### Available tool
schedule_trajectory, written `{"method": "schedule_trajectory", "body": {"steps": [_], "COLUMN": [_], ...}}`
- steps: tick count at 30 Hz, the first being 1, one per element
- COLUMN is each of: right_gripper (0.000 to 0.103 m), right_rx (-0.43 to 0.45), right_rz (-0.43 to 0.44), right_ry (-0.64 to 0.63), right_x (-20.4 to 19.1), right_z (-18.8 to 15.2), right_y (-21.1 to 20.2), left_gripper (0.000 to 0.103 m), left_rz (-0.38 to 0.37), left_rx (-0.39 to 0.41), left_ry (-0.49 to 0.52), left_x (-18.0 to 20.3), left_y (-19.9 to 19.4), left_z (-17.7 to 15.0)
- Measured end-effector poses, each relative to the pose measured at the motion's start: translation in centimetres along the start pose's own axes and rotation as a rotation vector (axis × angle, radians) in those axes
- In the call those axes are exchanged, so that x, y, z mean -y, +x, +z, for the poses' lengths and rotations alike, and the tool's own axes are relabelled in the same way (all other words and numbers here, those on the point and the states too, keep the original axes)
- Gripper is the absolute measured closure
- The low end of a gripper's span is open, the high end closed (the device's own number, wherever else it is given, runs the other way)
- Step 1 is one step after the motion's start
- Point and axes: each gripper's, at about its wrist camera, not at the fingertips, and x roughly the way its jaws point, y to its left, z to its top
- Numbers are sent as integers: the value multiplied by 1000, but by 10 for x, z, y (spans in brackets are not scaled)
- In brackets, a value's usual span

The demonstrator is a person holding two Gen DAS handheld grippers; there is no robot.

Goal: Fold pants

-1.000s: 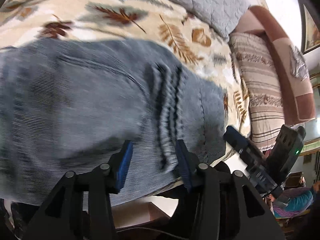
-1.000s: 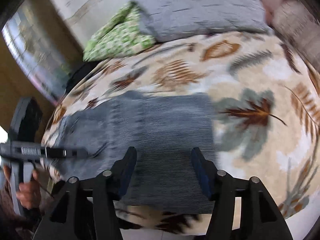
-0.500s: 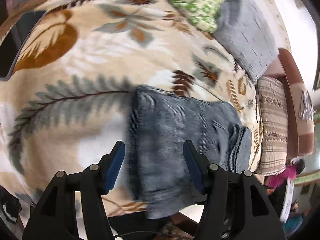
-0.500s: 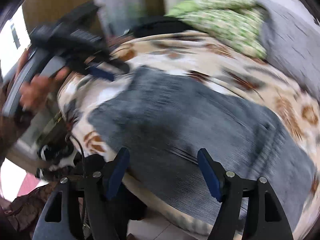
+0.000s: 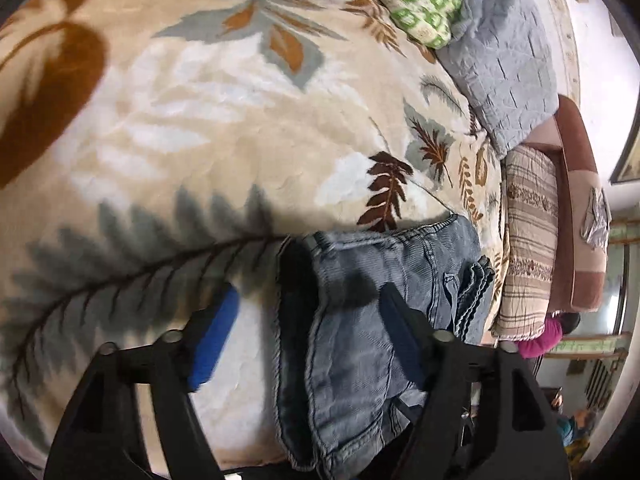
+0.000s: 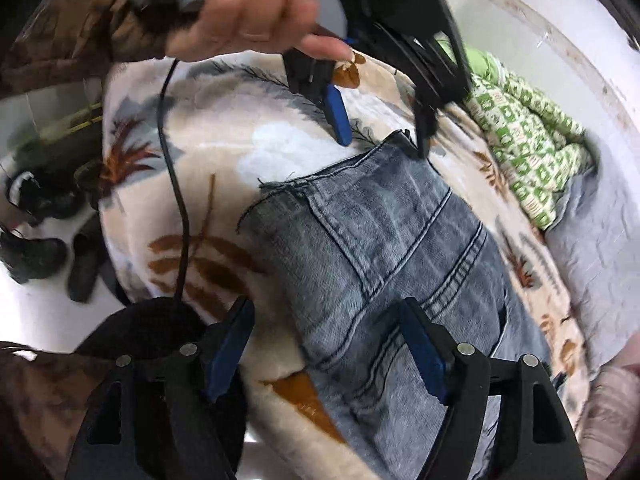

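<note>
The folded pants (image 6: 384,248) lay near the bed's (image 5: 200,128) front edge, broad bare blanket beyond their hem, while the left gripper (image 5: 308,320) and right gripper (image 6: 328,344), jaws just widened and holding nothing, straddled their side edges.

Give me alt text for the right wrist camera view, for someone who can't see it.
Folded grey-blue jeans lie on a leaf-patterned blanket, with the open right gripper above their near end, holding nothing. At the far end a hand holds the left gripper, also open, over the hem corner. A green patterned pillow lies at right.
</note>
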Motion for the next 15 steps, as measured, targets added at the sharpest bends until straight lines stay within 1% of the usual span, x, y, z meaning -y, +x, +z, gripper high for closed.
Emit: {"method": "schedule_trajectory", "body": {"steps": [2,5,6,7,8,9,10,11,12,13,15], "right_gripper": [27,33,46,51,54,60,65,68,76,78,80], "right_rx": [2,19,21,22,25,30,34,38,47,53,76], "right_rz": [-15,-37,-43,-50,-39,-23,-11,-6,-5,-4,-20], "right_ry": [-10,-36,-40,-41,-32,-20,-13,-10,-14,-20,-24], "right_x": [-1,-3,-1,1,5,9,12,14,16,16,18], "right_z": [2,8,10,11,13,13,13,13,13,13,13], "right_y": [5,9,11,12,11,10,8,6,3,-1,-11], "left_gripper": [17,18,23,34,67,77,77,81,87,87,91], "left_rz": [-12,-28,-34,-29,-21,-33,-28,-26,-24,-24,-28], "left_rx": [-7,-36,-38,-40,-57,-78,-69,-60,-45,-37,-16], "left_ry": [47,117,152,177,206,206,202,204,202,200,197], "left_x": [11,23,29,33,38,39,40,41,43,44,49], "left_y": [6,16,17,18,21,23,22,20,17,14,7], "left_z": [3,1,-3,-5,-8,-9,-10,-10,-12,-13,-16]}}
